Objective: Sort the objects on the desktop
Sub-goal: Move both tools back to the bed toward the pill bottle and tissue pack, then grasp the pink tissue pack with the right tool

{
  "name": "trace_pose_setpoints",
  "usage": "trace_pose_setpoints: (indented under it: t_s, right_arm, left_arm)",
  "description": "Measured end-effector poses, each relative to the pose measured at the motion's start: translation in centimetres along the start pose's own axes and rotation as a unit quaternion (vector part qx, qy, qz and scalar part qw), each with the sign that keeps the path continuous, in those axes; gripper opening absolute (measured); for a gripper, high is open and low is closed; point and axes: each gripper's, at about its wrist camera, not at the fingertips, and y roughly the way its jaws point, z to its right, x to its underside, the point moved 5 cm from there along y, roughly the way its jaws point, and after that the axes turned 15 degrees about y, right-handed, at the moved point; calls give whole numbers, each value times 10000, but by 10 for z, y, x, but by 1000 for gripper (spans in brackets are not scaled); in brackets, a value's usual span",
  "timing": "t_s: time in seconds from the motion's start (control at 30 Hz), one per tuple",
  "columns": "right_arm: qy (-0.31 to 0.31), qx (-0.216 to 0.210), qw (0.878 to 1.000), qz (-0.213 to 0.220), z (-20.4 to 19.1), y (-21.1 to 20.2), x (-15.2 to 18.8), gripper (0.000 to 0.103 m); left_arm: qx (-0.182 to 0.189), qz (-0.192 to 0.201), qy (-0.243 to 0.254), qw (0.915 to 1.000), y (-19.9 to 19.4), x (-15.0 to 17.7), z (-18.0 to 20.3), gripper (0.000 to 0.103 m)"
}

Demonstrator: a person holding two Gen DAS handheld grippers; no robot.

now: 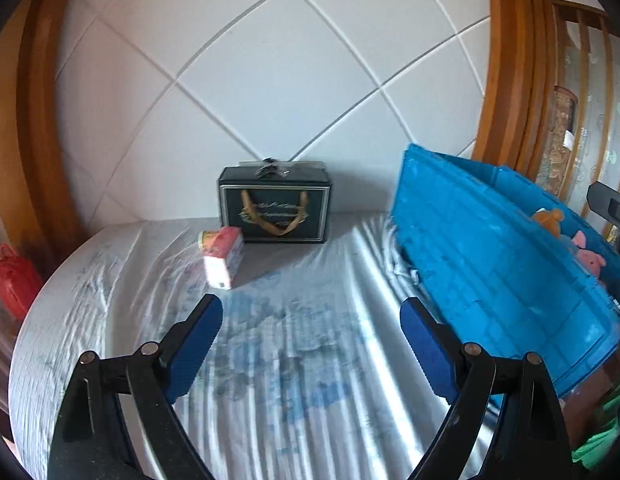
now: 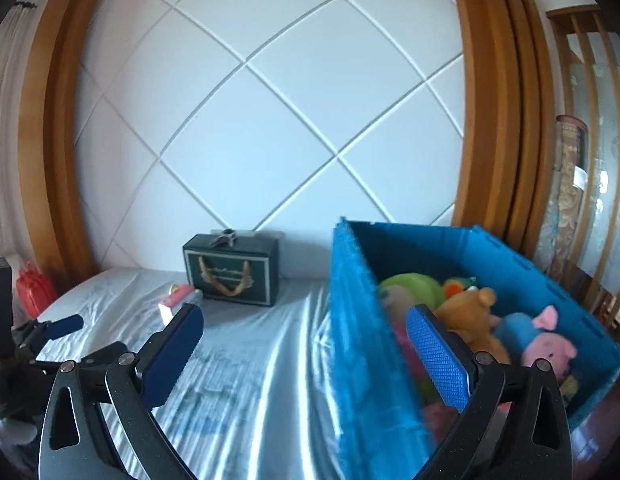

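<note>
With both the left gripper [image 1: 311, 312] and the right gripper [image 2: 304, 318] spread and empty, the left should reach ahead-left to the pink box [image 1: 222, 258] and straddle its narrow sides squarely.

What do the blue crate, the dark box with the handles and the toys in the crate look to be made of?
Blue crate: likely rigid moulded plastic, with ribbed walls and a slight sheen. Dark box: probably coated card or paper, smooth and flat-faced with a printed light border; its tan handles look like cord or ribbon. Toys: soft plush fabric, fuzzy and rounded, seemingly stuffed.
</note>
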Motion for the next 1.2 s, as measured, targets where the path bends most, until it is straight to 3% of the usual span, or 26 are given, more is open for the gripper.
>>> trace_pose_setpoints:
  t_s: [0.23,0.53,0.83,1.03,1.07,1.1,1.13,1.2]
  right_arm:
    - [-9,-546,9919,-1145,-116,102,55,103]
    - [-163,-421,9800,-1936,-208,258,98,103]
    - [-70,-411,9658,-2561,-267,434,149,103]
    - [356,-325,9483,-3137,-245,504,191,102]
    - [574,-471,9465,-3140,-235,505,193,95]
    - [632,-476,9479,-3084,-228,502,191,65]
    - [628,-431,9518,-2970,-220,499,187,49]
    - [593,-217,9565,-2848,-200,495,180,51]
  left_arm:
    - [-326,-538,-507,9967,37,46,-122,91]
    - [-477,-1133,-756,9895,144,80,-222,91]
    - [-472,-1621,-759,9827,277,103,-274,91]
    - [-431,-1692,-748,9818,343,103,-286,91]
    - [-409,-1681,-726,9822,350,102,-285,91]
    - [-380,-1672,-684,9828,356,100,-282,91]
    - [-353,-1669,-627,9833,362,98,-279,91]
    - [-287,-1630,-488,9850,374,91,-272,91]
